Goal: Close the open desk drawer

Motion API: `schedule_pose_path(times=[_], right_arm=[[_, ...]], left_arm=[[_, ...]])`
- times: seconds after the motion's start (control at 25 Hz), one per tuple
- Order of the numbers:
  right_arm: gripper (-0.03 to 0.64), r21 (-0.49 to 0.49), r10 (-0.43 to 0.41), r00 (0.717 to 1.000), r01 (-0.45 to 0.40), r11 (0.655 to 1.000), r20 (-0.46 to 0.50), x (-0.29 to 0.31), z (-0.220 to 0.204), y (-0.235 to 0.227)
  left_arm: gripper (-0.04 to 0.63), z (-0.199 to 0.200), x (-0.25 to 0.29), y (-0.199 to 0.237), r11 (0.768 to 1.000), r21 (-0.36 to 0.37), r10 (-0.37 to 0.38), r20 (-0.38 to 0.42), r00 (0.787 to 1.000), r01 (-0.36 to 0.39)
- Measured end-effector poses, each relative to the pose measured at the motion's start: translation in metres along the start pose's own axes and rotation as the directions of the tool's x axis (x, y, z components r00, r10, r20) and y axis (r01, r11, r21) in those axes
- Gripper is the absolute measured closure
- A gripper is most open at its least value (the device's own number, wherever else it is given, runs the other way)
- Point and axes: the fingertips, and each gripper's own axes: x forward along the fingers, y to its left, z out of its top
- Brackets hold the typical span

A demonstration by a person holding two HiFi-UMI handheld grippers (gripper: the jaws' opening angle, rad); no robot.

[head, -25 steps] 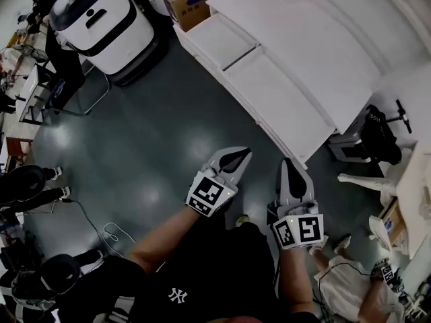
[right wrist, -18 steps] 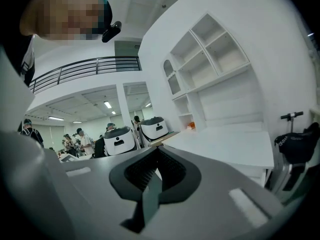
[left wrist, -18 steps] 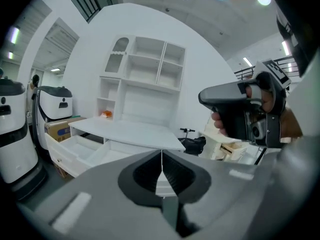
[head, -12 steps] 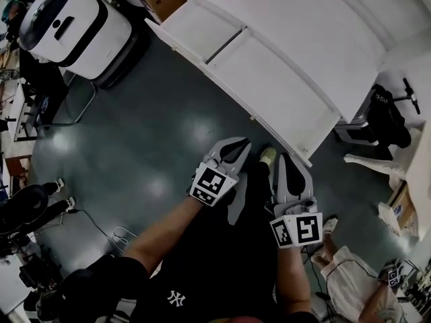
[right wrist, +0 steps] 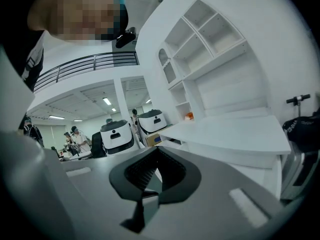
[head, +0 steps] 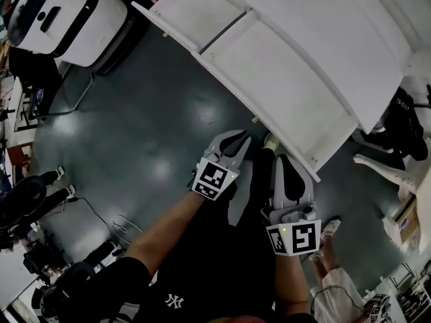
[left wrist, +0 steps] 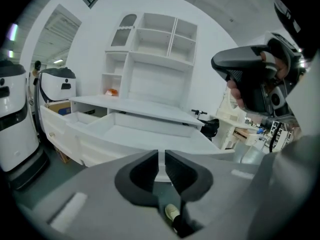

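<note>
Left claw (head: 236,142) closed, drawer (head: 283,76) just ahead

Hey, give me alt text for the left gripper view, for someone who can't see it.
The left tongs, jaws shut to a slit and holding nothing, point at a white desk whose wide drawer stands pulled open. A shelf hutch rises above the desk, and a white machine stands at far left.

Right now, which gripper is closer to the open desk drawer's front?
Right, by head view: the right gripper is just short of the desk drawer at its front corner; the left gripper hangs farther back.
</note>
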Motion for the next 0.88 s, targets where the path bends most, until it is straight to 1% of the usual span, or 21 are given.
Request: schedule_pose_path(times=[0.12,0.28,0.36,0.48,0.76,0.88], right_arm=[[0.595,0.002,0.009,1.0,-0.009,1.0,-0.013,0.014,-0.018,-0.008],[0.595,0.014,0.0,1.0,0.001,1.0,-0.029,0.028,-0.037,-0.025],[0.595,0.013,-0.005,0.999,0.006,1.0,-0.037,0.033,-0.041,-0.032],[0.595,0.011,-0.012,0.999,0.012,1.0,-0.046,0.038,-0.047,-0.042],[0.595,0.016,-0.036,0.998,0.036,0.999,-0.055,0.042,-0.059,-0.061],[0.595,0.017,-0.056,0.997,0.057,0.998,-0.056,0.043,-0.061,-0.07]], left_arm=[[0.546,-0.02,0.022,0.01,1.0,-0.002,0.006,-0.018,1.0,-0.006],[0.523,-0.043,0.051,0.014,1.0,0.03,-0.003,-0.04,0.999,0.004],[0.518,-0.051,0.061,0.019,0.999,0.041,0.005,-0.049,0.999,-0.002],[0.514,-0.062,0.072,0.025,0.999,0.05,0.016,-0.058,0.998,-0.013],[0.506,-0.081,0.092,0.025,0.998,0.064,0.005,-0.083,0.997,0.0],[0.523,-0.081,0.094,0.027,0.999,0.044,0.012,-0.077,0.997,-0.008]])
